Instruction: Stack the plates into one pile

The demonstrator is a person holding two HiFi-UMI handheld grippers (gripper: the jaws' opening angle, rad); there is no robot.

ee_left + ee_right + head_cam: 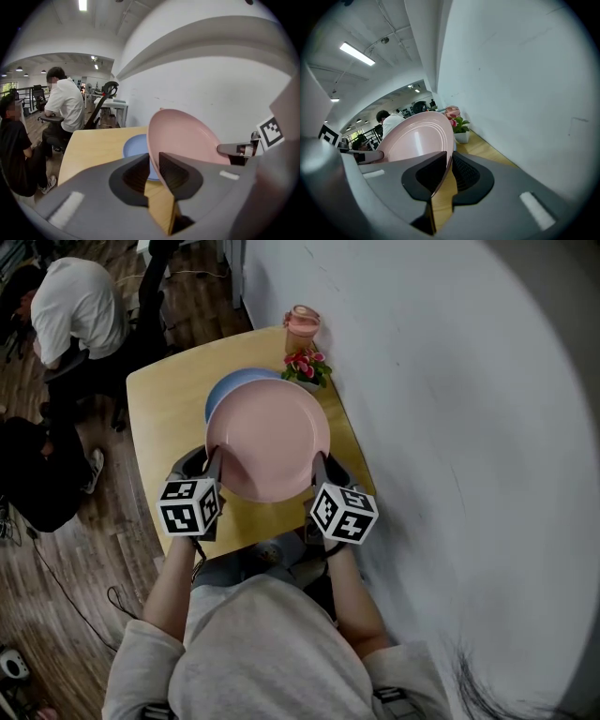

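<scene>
Left hand-held gripper (214, 465) and right hand-held gripper (321, 472) pinch the pink plate (267, 437) rim at 9 and 3 o'clock; blue plate (225, 390) sits on the bench (159, 427) at 11 o'clock, partly underneath, nearer the left.

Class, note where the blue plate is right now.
Head view: the blue plate lies on the wooden table, partly hidden under the pink plate, just left of the flower pot.
</scene>
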